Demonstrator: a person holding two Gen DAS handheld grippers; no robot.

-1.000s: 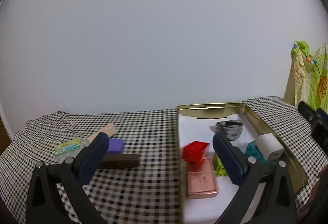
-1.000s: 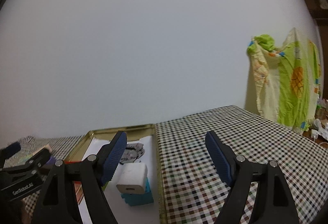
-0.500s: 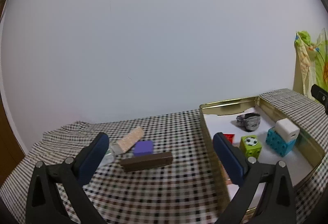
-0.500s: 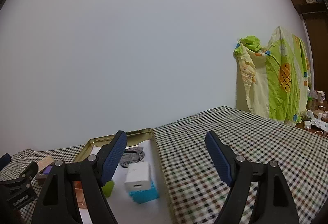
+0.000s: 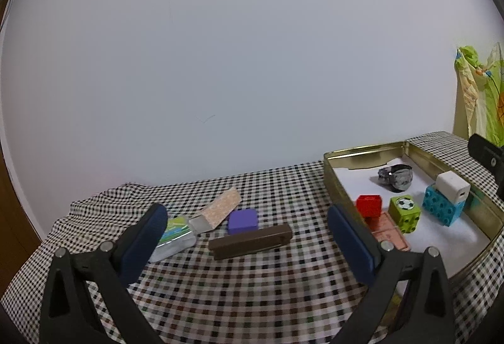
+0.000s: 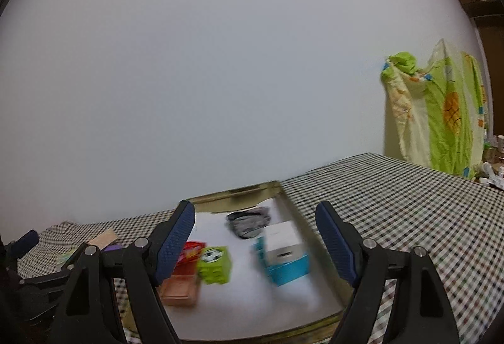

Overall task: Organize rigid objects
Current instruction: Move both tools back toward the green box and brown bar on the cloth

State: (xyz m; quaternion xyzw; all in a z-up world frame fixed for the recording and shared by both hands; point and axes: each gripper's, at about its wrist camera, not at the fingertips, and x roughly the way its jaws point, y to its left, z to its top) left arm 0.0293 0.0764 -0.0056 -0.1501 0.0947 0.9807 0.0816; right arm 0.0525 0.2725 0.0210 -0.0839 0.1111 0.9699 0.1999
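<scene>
While the checked tablecloth (image 5: pixel 252 281) spreads across everything I can see, the gold tin tray (image 5: pixel 352 155) sits at about three o'clock in my left wrist view and dead centre at six o'clock in my right one. My left gripper (image 5: pixel 247 226) has its jaws wide apart with nothing between the pads, and my right gripper (image 6: pixel 255 229) is likewise spread and empty above the tray. Inside the tray I see a blue block (image 5: pixel 442 210) with a white charger (image 5: pixel 453 186) resting on it, a green cube (image 5: pixel 404 213), a red cube (image 5: pixel 369 205), a pink flat card (image 5: pixel 390 234) and a grey watch (image 5: pixel 396 176). Outside it, toward nine o'clock in the left view, lie a brown bar (image 5: pixel 250 240), a purple block (image 5: pixel 242 220) touching it, a patterned pink box (image 5: pixel 220 208) and a small clear bottle (image 5: pixel 173 238).
</scene>
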